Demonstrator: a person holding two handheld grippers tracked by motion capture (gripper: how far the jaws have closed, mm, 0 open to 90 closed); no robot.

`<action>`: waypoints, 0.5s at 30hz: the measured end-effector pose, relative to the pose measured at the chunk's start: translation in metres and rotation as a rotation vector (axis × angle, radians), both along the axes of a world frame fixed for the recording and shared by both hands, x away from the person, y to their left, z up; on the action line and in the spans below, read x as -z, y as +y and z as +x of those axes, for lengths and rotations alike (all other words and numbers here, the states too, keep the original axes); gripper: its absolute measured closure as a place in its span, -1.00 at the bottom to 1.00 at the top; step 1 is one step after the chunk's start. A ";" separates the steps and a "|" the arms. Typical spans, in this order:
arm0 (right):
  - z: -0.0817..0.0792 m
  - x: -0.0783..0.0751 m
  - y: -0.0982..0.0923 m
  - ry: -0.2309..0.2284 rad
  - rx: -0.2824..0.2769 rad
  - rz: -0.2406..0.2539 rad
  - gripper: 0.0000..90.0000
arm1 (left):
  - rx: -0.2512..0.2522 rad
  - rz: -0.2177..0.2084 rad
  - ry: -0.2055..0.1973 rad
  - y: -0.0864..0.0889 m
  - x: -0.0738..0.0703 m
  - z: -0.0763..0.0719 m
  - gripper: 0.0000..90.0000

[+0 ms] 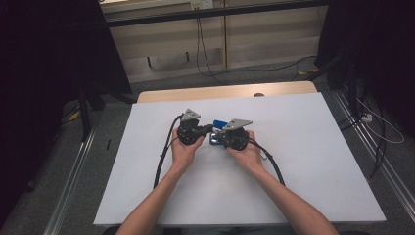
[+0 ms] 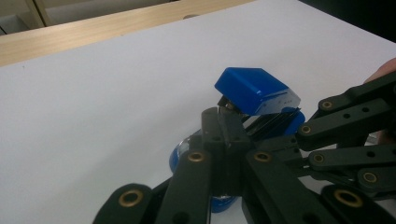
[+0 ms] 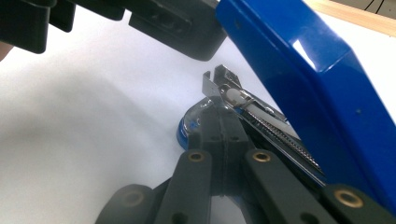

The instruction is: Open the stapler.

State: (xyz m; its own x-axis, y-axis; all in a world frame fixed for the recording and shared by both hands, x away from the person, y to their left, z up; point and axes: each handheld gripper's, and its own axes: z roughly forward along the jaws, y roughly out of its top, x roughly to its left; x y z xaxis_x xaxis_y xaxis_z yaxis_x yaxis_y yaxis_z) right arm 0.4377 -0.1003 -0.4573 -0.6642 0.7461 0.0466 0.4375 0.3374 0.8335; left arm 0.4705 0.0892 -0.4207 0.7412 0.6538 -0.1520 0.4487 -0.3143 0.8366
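A blue stapler lies at the middle of the white table with its lid swung up. Its metal staple rail is bared beneath the lid. My left gripper reaches in from the left, and its jaws are pressed together, with the tips against the stapler's front under the lid. From the right comes my right gripper, its jaws also together and their tips at the rail's front end. I see nothing pinched between either pair.
The table's wooden far edge shows beyond the white sheet. Black cables trail from both grippers toward the near edge. Dark curtains, floor rails and loose wires surround the table.
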 end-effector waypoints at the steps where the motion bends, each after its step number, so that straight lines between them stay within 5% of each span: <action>1: 0.000 0.000 0.000 0.000 0.002 -0.002 1.00 | 0.001 0.001 -0.007 0.000 0.000 0.000 1.00; 15: 0.000 -0.001 0.002 -0.013 -0.005 -0.021 1.00 | -0.002 -0.005 0.001 0.000 0.000 0.001 1.00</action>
State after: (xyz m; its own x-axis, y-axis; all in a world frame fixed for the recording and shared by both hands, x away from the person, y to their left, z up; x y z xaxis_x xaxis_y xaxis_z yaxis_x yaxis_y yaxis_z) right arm 0.4375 -0.0988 -0.4566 -0.6682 0.7437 0.0219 0.4249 0.3573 0.8318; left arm 0.4718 0.0890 -0.4209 0.7395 0.6549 -0.1556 0.4501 -0.3091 0.8378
